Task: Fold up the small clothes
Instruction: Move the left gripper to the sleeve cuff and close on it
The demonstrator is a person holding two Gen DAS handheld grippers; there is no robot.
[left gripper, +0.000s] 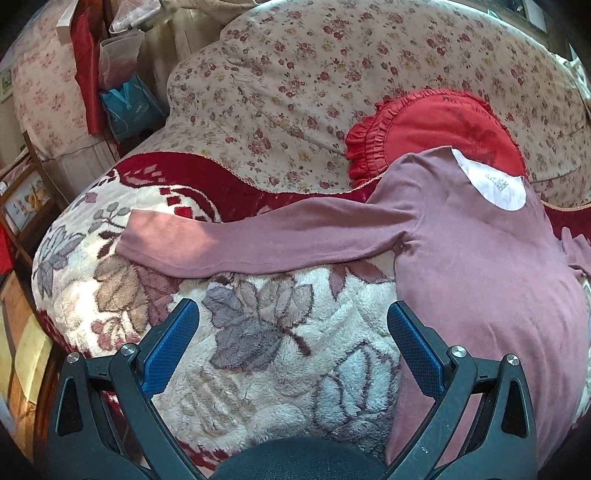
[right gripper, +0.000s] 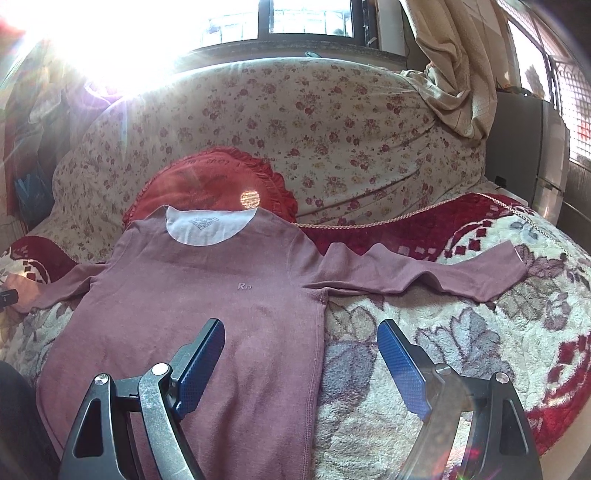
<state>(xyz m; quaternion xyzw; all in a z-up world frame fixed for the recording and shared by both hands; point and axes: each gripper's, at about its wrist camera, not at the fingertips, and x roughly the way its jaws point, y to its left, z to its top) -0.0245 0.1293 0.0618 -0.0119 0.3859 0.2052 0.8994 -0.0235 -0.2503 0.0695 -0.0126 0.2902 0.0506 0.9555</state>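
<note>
A small mauve long-sleeved shirt [left gripper: 480,266] lies flat, front up, on a fleecy floral blanket [left gripper: 266,354] over a sofa seat. One sleeve [left gripper: 258,240] stretches out to the left in the left wrist view; the other sleeve [right gripper: 424,273] stretches right in the right wrist view. The shirt body [right gripper: 207,295] has a white inner neck patch [right gripper: 207,225]. My left gripper [left gripper: 291,317] is open and empty above the blanket, beside the shirt's left edge. My right gripper [right gripper: 301,332] is open and empty, straddling the shirt's right side seam.
A red frilled cushion [left gripper: 436,122] leans on the floral sofa back [left gripper: 295,81] behind the collar. Bags and boxes [left gripper: 122,103] stand left of the sofa. A window [right gripper: 306,18] gives strong glare; a curtain [right gripper: 454,66] hangs at right.
</note>
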